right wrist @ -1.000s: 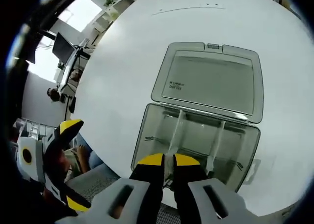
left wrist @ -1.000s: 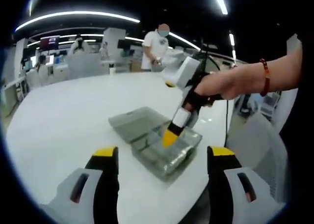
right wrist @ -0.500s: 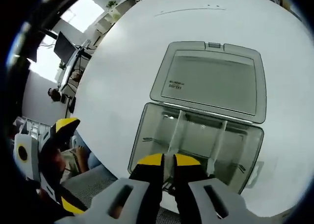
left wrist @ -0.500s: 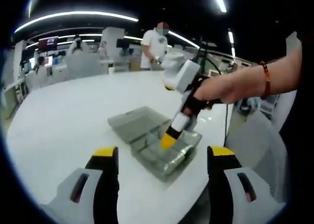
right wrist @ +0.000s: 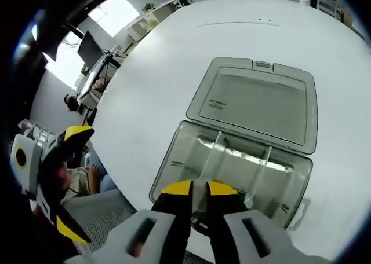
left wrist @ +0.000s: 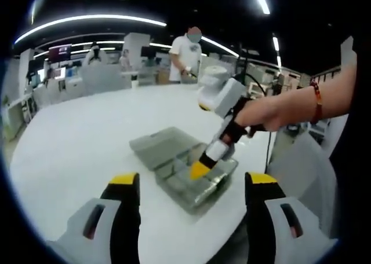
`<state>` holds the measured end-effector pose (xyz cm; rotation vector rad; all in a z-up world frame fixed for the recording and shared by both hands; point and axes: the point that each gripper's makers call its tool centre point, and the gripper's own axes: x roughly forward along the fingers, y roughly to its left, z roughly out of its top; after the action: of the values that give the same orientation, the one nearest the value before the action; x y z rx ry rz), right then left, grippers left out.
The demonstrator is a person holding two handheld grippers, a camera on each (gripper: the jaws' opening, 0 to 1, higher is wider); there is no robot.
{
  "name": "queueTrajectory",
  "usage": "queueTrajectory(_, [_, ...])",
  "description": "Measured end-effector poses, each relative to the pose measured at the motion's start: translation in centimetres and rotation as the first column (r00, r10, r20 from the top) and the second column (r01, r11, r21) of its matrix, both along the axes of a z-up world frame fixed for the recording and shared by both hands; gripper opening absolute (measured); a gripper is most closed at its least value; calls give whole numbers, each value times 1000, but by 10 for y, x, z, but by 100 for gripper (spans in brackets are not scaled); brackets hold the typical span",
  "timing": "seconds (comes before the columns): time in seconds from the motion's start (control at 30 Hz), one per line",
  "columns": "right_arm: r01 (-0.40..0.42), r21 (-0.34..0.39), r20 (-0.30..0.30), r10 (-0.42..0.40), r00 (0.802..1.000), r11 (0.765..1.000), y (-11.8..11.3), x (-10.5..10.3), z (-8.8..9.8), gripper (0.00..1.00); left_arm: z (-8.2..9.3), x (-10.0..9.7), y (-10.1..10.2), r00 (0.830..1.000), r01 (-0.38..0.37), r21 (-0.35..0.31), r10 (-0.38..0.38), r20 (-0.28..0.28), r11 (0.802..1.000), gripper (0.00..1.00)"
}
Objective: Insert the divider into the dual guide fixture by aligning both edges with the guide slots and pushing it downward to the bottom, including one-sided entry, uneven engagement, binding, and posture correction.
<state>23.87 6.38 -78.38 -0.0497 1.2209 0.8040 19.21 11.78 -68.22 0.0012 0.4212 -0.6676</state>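
Compared with one second ago, the right gripper (left wrist: 198, 170) has tilted further over the box, and its hand (left wrist: 268, 110) sits farther right in the left gripper view. Left gripper (left wrist: 192, 186): jaws spread wide apart, holding nothing, well short of the box. Clear grey plastic box (right wrist: 191, 154) lies open on the white table (right wrist: 151, 84), lid (right wrist: 255, 105) folded flat. Right gripper: yellow-tipped jaws pressed together on the upright translucent divider (right wrist: 208, 160), which stands inside the box beside a second divider (right wrist: 262, 165).
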Motion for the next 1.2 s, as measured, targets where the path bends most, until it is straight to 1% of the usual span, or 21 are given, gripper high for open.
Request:
queueTrajectory(0.03, [-8,3,9,8,1000,1000,0,0,0,4,0,0,-1,1000,0,1,0,1,1000,73])
queueTrajectory(0.07, [-34,4,32,34,999,999,0,0,1,4,1,-1,-2,1000,-1,6,1,1,1000,73])
queueTrajectory(0.13, [-50,6,46,50,998,999,1,-3,2,5,3,-3,-5,1000,1,15,-1,3,1000,73])
queueTrajectory(0.23, [-60,12,67,59,996,998,1,-3,6,5,7,-3,-9,1000,-1,17,0,11,1000,73])
queueTrajectory(0.27, [-69,25,77,67,995,997,4,-2,8,6,9,-3,-10,1000,-1,23,1,16,1000,73])
queueTrajectory(0.3, [-73,20,78,71,994,997,3,-4,9,7,10,-3,-11,1000,-2,25,2,20,1000,73])
queueTrajectory(0.33, [-85,25,92,82,992,996,4,-3,10,7,12,-4,-12,1000,-3,27,2,20,1000,73])
queueTrajectory(0.63, [-96,65,146,86,986,993,4,-5,23,10,16,-10,-20,999,2,55,-4,34,998,73])
queueTrajectory(0.7, [-101,93,144,87,986,991,7,-7,27,6,16,-9,-20,999,-6,50,4,34,999,73])
queueTrajectory(0.73, [-103,96,142,89,986,990,7,-8,28,4,16,-9,-20,999,-9,48,7,33,999,73])
queueTrajectory(0.9, [-127,114,185,104,977,985,12,-9,34,12,17,-12,-25,999,-12,60,10,36,998,74])
queueTrajectory(1.0, [-141,138,211,110,971,980,14,-10,40,18,20,-14,-26,999,-23,64,20,42,998,74])
queueTrajectory(1.07, [-188,135,283,144,948,973,16,-7,44,25,20,-15,-26,999,-26,68,23,44,997,74])
queueTrajectory(1.1, [-199,139,293,151,944,970,16,-8,46,26,20,-15,-27,999,-26,72,23,42,997,74])
queueTrajectory(1.13, [-198,143,288,151,946,970,16,-11,47,26,20,-16,-28,999,-26,76,23,43,997,74])
queueTrajectory(1.2, [-202,151,292,151,944,968,16,-7,49,29,22,-17,-29,999,-29,80,25,46,996,74])
